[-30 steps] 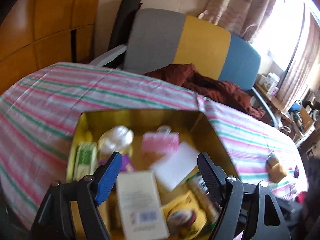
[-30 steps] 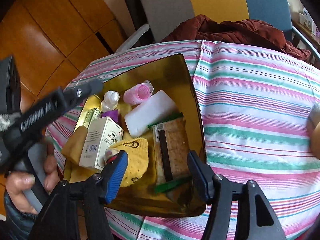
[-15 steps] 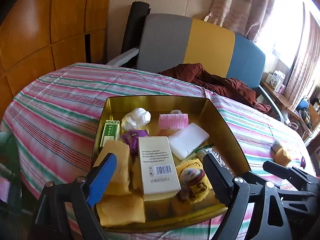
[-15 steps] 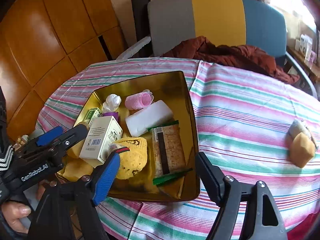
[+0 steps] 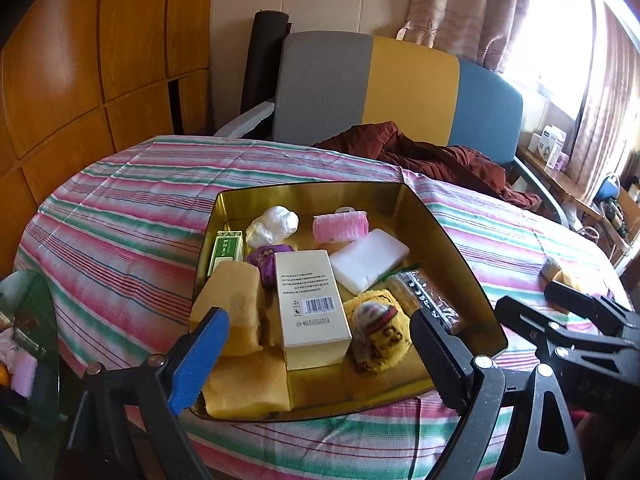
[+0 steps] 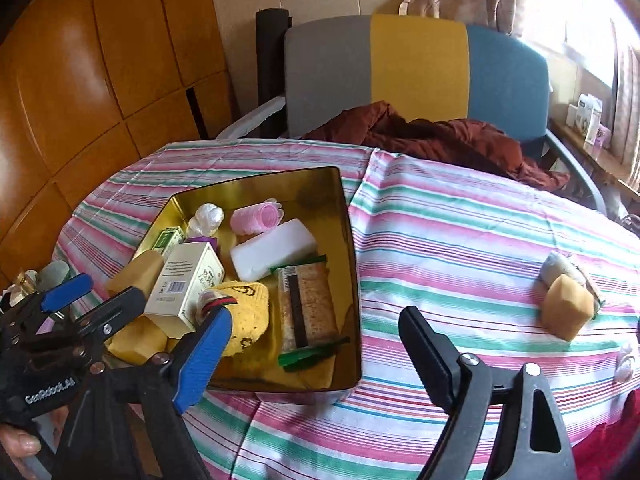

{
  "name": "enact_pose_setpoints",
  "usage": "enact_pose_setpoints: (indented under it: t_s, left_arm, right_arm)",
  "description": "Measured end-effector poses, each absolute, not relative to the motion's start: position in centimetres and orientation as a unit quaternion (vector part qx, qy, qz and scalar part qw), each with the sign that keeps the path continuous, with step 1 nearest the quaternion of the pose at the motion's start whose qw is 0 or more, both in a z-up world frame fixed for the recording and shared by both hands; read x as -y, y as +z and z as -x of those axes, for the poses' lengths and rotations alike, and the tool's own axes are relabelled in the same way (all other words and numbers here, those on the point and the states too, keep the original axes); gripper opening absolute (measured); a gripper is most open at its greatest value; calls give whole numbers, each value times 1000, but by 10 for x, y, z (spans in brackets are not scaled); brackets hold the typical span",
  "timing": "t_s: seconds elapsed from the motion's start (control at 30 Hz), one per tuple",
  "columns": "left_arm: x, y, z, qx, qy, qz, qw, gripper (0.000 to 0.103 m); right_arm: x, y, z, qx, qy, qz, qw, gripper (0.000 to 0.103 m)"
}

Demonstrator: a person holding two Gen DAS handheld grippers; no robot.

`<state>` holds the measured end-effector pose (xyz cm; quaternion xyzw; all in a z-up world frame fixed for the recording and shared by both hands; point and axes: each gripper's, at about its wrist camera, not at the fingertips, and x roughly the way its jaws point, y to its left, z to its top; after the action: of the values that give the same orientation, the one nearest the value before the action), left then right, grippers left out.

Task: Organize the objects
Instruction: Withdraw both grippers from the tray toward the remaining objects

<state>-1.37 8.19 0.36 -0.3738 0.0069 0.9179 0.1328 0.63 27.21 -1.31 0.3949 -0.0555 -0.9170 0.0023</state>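
A gold tin tray [image 5: 460,248] on the striped tablecloth [image 6: 460,240] holds a white barcode box [image 5: 310,304], a white block [image 5: 368,260], a pink roller [image 5: 340,227], a yellow knit piece [image 5: 378,332], a cracker packet [image 6: 308,304] and yellow sponges [image 5: 230,304]. My left gripper [image 5: 318,316] hovers at the tin's near edge, jaws opening, gripping nothing. The right gripper [image 6: 316,316] hangs over the tin's near right corner, jaws also opening and empty. A tan sponge [image 6: 566,306] and a grey bundle [image 6: 560,270] lie loose on the cloth, far right.
A chair [image 5: 400,92] with a grey, yellow and blue back stands behind the table, with a maroon cloth [image 5: 420,156] draped on it. Wood panelling lines the left wall. A glass side table [image 5: 28,320] sits low at the left.
Both grippers have drawn back from the tin and their jaws have spread wider. The whole tin now shows, and the loose sponge at the right has come into view.
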Motion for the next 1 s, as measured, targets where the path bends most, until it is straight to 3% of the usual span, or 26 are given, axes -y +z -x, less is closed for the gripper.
enact_pose_setpoints:
  t_s: [1.0]
  left_arm:
    - [-121,1,-10,-70,913,370,157,94]
  right_arm:
    - [-371,-19,-31,97,-906,-401,-96,88]
